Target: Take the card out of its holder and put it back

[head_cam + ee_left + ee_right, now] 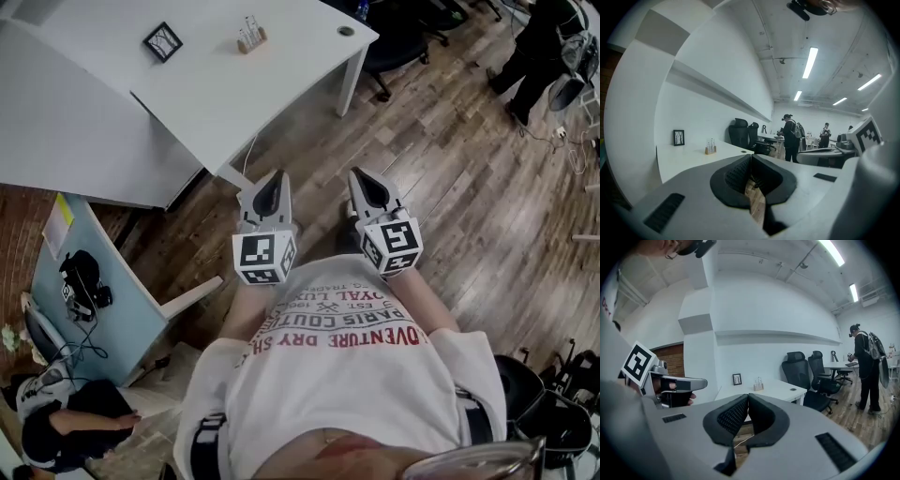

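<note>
White printed T-shirt [347,375] fills the foreground as a person stands well back from the smooth white curved desk [234,94], holding 2 grey plastic grippers out over brown wood-plank flooring [450,169]. Both the left gripper [273,178] and the right gripper [362,176] have their ribbed black pads pressed together, with nothing between them. The small wooden card holder [250,38] stands on the desk beside a black square picture frame [162,41]; its card is too small to make out. The task looks unstarted: next comes closing on the desk and parting 1 pair of jaws.
</note>
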A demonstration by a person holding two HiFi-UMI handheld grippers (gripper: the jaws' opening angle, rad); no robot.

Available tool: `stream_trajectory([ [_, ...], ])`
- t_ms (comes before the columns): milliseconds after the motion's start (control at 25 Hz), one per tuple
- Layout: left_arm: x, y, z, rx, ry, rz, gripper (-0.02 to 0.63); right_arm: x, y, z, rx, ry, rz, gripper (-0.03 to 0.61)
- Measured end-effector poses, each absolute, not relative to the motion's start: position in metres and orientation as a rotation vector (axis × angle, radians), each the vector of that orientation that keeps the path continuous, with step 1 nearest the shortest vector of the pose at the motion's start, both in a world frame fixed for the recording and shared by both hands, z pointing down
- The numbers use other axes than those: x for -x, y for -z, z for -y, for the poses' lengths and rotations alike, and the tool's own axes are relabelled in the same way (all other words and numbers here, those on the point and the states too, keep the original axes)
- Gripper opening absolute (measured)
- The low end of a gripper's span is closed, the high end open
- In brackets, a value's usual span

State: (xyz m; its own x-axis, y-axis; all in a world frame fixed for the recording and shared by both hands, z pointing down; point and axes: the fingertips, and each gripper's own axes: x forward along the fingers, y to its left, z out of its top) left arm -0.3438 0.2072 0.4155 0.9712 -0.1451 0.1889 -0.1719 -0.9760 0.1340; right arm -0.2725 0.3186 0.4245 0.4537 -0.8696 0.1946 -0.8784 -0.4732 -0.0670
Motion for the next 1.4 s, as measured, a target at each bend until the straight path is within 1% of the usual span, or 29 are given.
stream_trajectory([
  [280,0.252,-0.407,-0.220,-2.980,-0.258,0.269,0.025,0.182,-0.411,-0.334,-2.638,-0.331,1.635,0.025],
  [480,0.188,-0.400,-0.233,-2.984,-0.264,0.304,0.025,0.111,-0.399,-0.337,-2.590,-0.269,1.658,0.025],
  [760,0.109,-0.397,-0.241,-2.976,-0.263,0.403,0.025,0.024,-0.400,-0.344,-2.519,-0.267,1.720,0.025],
  [1040,0.059,-0.396,-0.236,-2.964,-0.276,0.472,0.025,-0.037,-0.405,-0.338,-2.576,-0.421,1.800,0.025],
  [1400,0.032,-0.421,-0.183,-2.870,-0.339,0.609,0.025,-0.080,-0.427,-0.279,-2.457,-0.474,1.868,0.026],
])
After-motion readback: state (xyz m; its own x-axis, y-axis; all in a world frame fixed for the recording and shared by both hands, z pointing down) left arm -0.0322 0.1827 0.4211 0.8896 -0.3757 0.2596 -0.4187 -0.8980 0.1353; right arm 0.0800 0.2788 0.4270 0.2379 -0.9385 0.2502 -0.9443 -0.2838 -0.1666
